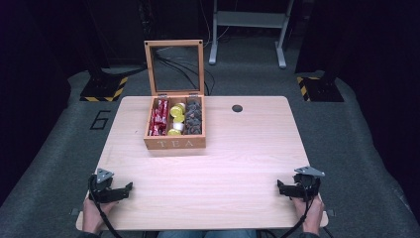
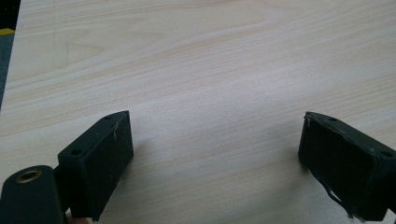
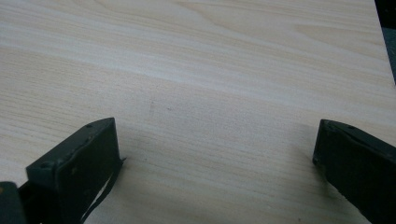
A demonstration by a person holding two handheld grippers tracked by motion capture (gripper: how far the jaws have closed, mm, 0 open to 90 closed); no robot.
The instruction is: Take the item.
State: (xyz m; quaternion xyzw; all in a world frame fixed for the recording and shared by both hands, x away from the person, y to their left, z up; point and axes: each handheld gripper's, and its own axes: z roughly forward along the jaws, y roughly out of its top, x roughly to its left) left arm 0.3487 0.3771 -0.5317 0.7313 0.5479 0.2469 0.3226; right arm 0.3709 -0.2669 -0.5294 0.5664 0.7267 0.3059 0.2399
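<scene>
A wooden tea box [image 1: 175,143] marked TEA stands on the far middle of the table with its glass lid [image 1: 174,67] raised upright. Inside lie red packets [image 1: 158,117] on the left, yellow and white capsules [image 1: 177,118] in the middle and dark packets [image 1: 193,115] on the right. My left gripper [image 1: 130,187] rests near the front left corner, held by a hand, jaws wide apart over bare wood [image 2: 215,140]. My right gripper [image 1: 279,186] sits near the front right corner, open too, with nothing between its jaws [image 3: 215,149].
The light wooden table [image 1: 237,163] has a round cable hole [image 1: 237,108] at the back right. Beyond it are grey carpet, a white frame's legs [image 1: 247,29] and yellow-black striped bases [image 1: 104,89] on both sides.
</scene>
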